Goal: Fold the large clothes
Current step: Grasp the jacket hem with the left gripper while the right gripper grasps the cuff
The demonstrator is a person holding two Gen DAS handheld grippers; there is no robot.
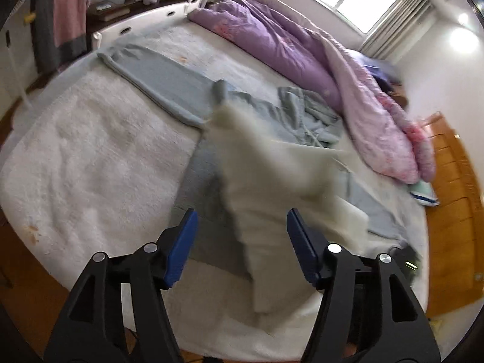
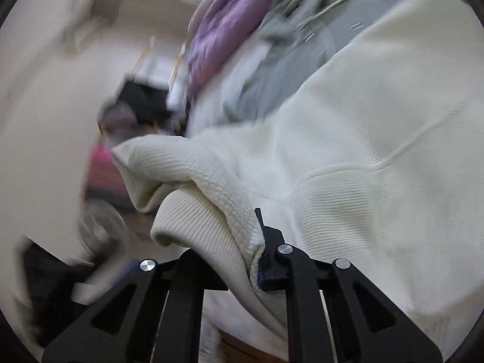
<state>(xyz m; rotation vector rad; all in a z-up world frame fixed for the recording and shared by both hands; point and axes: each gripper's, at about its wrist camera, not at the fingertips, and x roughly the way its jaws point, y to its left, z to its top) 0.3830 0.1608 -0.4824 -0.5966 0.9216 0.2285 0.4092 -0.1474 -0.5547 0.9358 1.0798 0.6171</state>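
A cream ribbed sweater (image 1: pixel 272 175) hangs blurred above the bed, over a grey-blue garment (image 1: pixel 160 78) spread flat on the white fleece blanket (image 1: pixel 90 157). My left gripper (image 1: pixel 241 214) is open, its blue pads (image 1: pixel 181 242) wide apart; the cream cloth passes beneath the gap without touching them. In the right wrist view the cream sweater (image 2: pixel 363 151) fills the right half of the frame. My right gripper (image 2: pixel 233 242) is shut on a bunched fold of it near a ribbed cuff, which hides the left finger. Behind it lies the crumpled grey-blue garment (image 2: pixel 287 60).
A purple duvet (image 1: pixel 272 39) and a pink quilt (image 1: pixel 378 127) are piled along the far side of the bed. Wooden floor (image 1: pixel 453 181) borders the bed on the right. Clothes hang on a rack (image 1: pixel 60 15) at upper left, beyond the white bed frame (image 1: pixel 145 21).
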